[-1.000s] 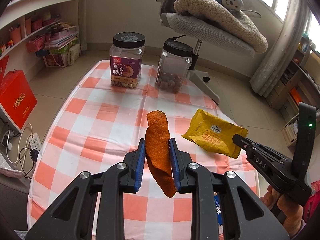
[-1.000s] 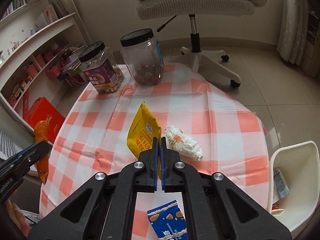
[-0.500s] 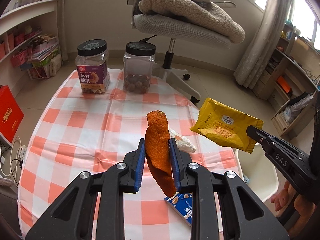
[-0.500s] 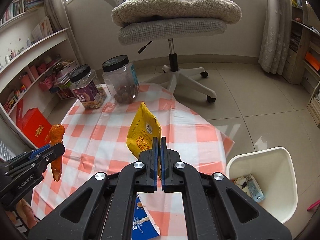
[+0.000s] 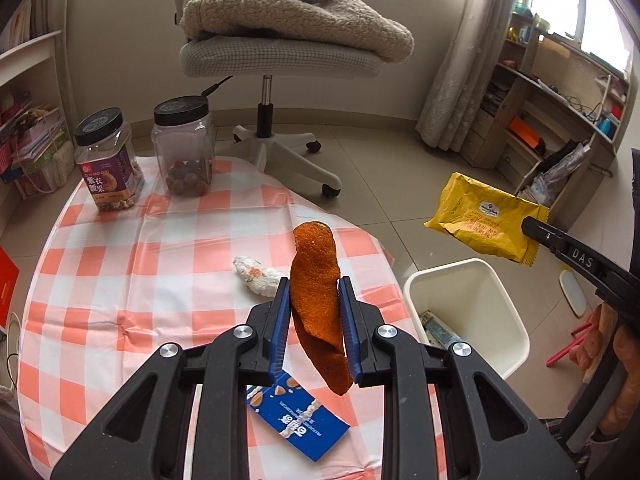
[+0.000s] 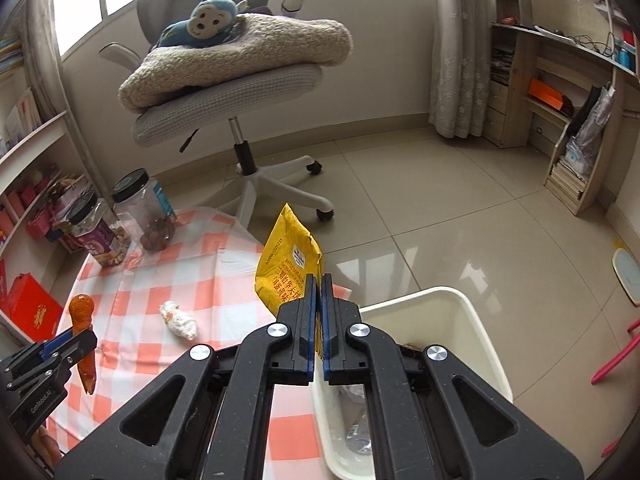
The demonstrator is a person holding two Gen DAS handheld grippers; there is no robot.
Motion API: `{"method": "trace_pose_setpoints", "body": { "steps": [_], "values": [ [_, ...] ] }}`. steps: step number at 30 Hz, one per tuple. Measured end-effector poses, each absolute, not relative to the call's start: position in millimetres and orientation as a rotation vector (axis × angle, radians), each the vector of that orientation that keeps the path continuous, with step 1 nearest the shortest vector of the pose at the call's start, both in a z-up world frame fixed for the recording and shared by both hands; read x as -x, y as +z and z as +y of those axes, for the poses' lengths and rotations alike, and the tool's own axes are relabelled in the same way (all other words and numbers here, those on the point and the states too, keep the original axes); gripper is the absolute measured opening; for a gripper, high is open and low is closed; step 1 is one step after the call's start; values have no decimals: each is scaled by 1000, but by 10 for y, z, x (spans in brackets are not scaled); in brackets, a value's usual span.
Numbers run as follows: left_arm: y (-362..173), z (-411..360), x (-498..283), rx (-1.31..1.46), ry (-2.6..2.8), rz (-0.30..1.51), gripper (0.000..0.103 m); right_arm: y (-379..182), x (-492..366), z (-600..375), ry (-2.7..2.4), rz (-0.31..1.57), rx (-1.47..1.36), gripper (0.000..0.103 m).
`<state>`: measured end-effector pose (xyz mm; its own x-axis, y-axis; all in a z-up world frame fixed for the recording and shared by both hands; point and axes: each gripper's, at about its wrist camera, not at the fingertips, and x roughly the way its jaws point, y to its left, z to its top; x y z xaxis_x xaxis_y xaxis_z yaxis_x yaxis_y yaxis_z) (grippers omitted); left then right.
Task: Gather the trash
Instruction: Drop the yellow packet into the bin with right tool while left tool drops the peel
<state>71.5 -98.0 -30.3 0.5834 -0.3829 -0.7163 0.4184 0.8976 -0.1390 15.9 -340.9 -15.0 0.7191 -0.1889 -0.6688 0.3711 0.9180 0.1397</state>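
Observation:
My left gripper is shut on a long orange peel, held upright over the right part of the checked table. In the right wrist view that peel shows at far left in the left gripper. My right gripper is shut on a yellow snack wrapper, which hangs above the floor beside the table edge, just behind the white bin. In the left wrist view the wrapper hangs past the bin. A crumpled white tissue and a blue packet lie on the table.
Two black-lidded jars stand at the table's far edge. An office chair with a blanket and a plush monkey stands behind. The bin holds some trash. Shelves line the right wall. A hand holds the right gripper.
Both grippers have swung to the right with their loads. The yellow wrapper has left the table and now hangs near the bin, which has come into both views.

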Motion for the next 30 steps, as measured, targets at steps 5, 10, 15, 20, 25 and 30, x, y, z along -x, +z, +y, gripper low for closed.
{"method": "trace_pose_setpoints", "body": {
  "steps": [5,10,15,20,25,30],
  "values": [
    [-282,-1312,-607,-62,-518,827,24,-109,62,-3705,-397,688,-277,2],
    [-311,-1696,-488,-57,-579,848,24,-117,247,-3987,-443,685,-309,8],
    [-342,-2143,-439,-10,-640,891,24,-69,431,-4256,-493,636,-379,49],
    [-418,-2552,-413,11,-681,936,24,11,626,-4541,-553,570,-445,63],
    [-572,-2879,-395,8,-725,1013,43,60,783,-4723,-614,511,-496,83],
    [-537,-2876,-342,-30,-702,981,63,70,812,-4760,-637,490,-501,91]
  ]
}}
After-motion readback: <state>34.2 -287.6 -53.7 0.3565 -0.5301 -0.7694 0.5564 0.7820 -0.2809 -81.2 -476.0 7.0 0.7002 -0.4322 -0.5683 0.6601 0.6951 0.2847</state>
